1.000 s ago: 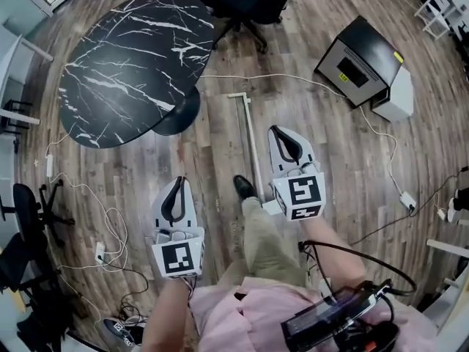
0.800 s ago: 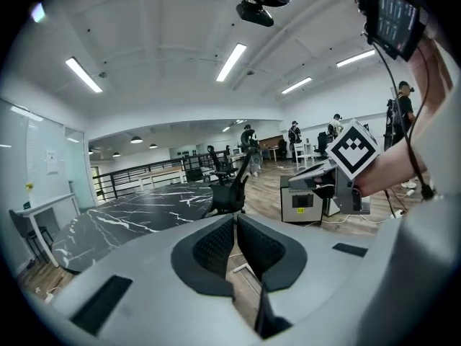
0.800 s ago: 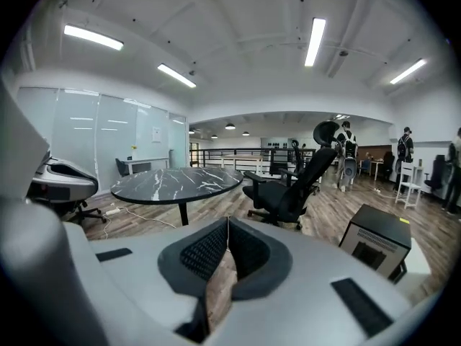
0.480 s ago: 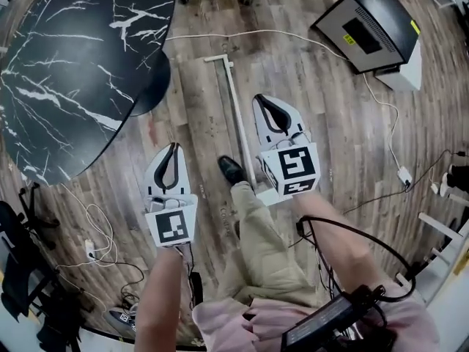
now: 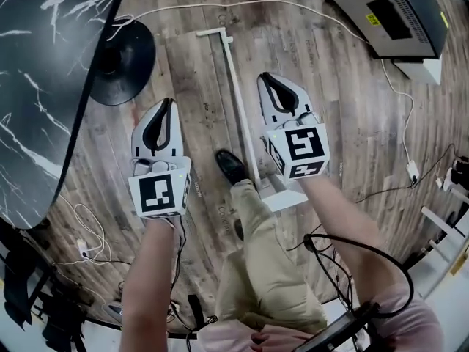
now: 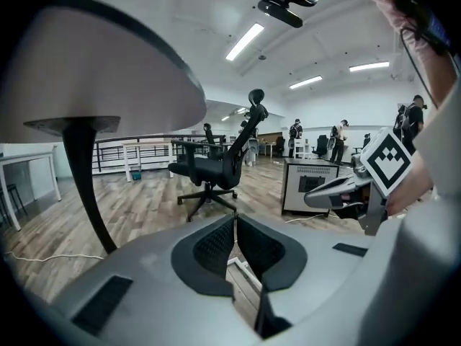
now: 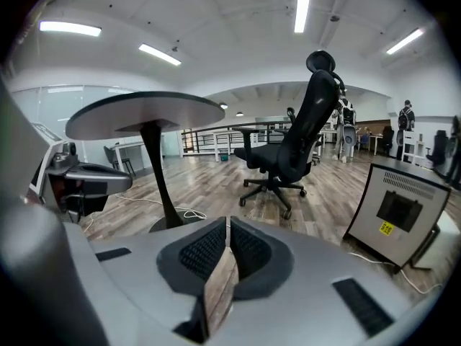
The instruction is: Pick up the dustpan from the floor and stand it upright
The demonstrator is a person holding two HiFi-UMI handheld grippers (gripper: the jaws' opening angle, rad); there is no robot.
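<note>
The white dustpan lies flat on the wood floor in the head view. Its long handle (image 5: 236, 101) runs away from me to a T-shaped end, and its pan (image 5: 284, 196) lies by my right forearm. My right gripper (image 5: 264, 76) hovers just right of the handle, shut and holding nothing. Left of the handle hangs my left gripper (image 5: 168, 102), also shut and holding nothing. In the left gripper view a sliver of white handle (image 6: 236, 264) shows behind the shut jaws. In the right gripper view only floor shows beyond that gripper (image 7: 227, 225).
A black marble table (image 5: 44, 64) with a round base (image 5: 124, 53) stands at the left. A white cable (image 5: 242, 4) crosses the floor beyond the handle. A black and white box (image 5: 399, 13) sits far right. My shoe (image 5: 231, 167) is beside the handle. An office chair (image 7: 288, 157) stands ahead.
I have stepped forward, so the table slid left and the dustpan handle came between the grippers. The left gripper rose level with the right. Both stayed shut.
</note>
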